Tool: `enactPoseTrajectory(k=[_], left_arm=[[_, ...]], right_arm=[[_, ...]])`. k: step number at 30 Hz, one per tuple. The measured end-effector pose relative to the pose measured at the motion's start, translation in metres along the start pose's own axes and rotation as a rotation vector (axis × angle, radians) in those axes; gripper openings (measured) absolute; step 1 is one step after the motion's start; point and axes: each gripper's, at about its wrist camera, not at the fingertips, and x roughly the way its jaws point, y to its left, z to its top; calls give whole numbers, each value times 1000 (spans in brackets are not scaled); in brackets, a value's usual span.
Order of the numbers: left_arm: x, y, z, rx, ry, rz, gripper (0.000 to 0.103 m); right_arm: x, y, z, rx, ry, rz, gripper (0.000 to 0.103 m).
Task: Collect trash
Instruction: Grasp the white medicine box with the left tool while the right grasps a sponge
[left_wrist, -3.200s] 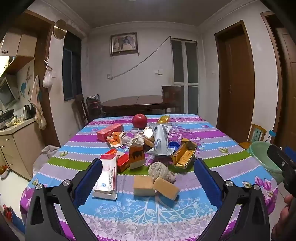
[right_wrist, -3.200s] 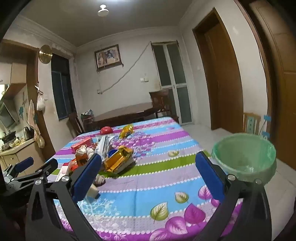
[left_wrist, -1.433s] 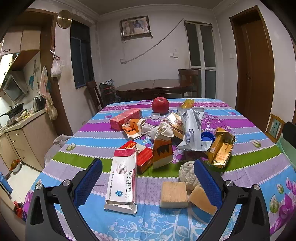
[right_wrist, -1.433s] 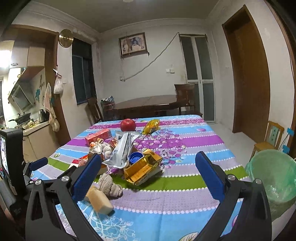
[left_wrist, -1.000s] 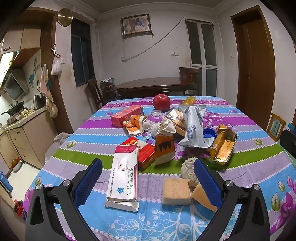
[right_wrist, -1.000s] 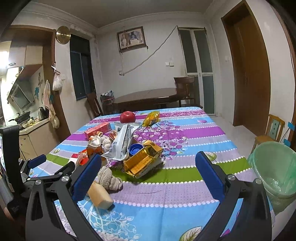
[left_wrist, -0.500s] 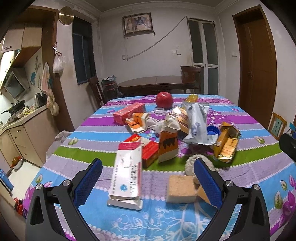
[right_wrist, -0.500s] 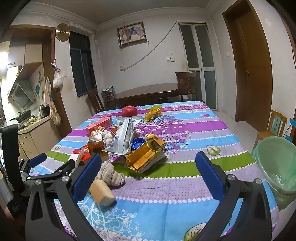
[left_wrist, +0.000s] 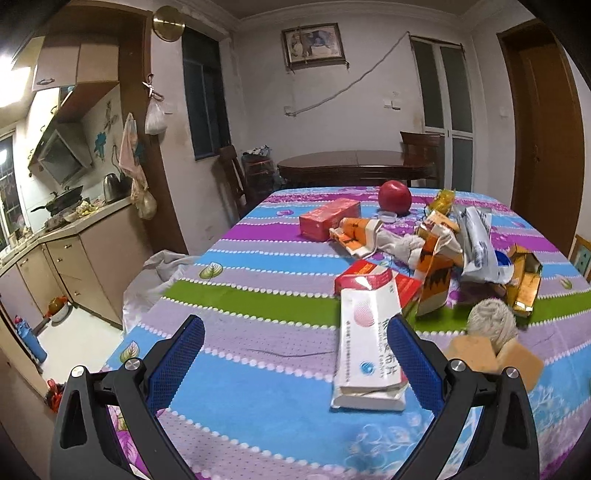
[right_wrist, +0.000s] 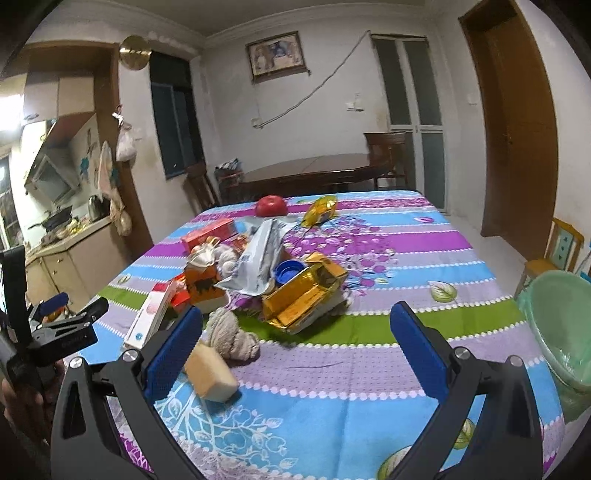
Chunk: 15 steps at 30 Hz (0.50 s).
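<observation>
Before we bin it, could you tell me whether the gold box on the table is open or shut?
Open: the gold box lies on its side on the tablecloth, its flaps apart and its gold inside showing.

Left tool (left_wrist: 295, 343) hangs wide open, blue pads (left_wrist: 173, 360) at eight and four o'clock, gripping nothing. Right tool (right_wrist: 295, 328) gapes equally wide, empty, pointing toward twelve.

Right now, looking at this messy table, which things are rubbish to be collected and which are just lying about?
For the job:
white carton
gold box
torn orange carton
crumpled grey bag
green-lined bin

Probably just lying about:
red apple
yellow sponge block
yarn ball
far wooden table
kettle
</observation>
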Motion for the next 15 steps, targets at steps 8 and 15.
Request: enactPoseTrajectory(k=[8, 15], left_arm=[[1, 11, -10, 52, 31, -24, 99], [23, 8, -1, -10, 152, -235, 97]], right_arm=[[15, 30, -15, -160, 117, 116, 95], [37, 70, -40, -346, 259, 228, 77]])
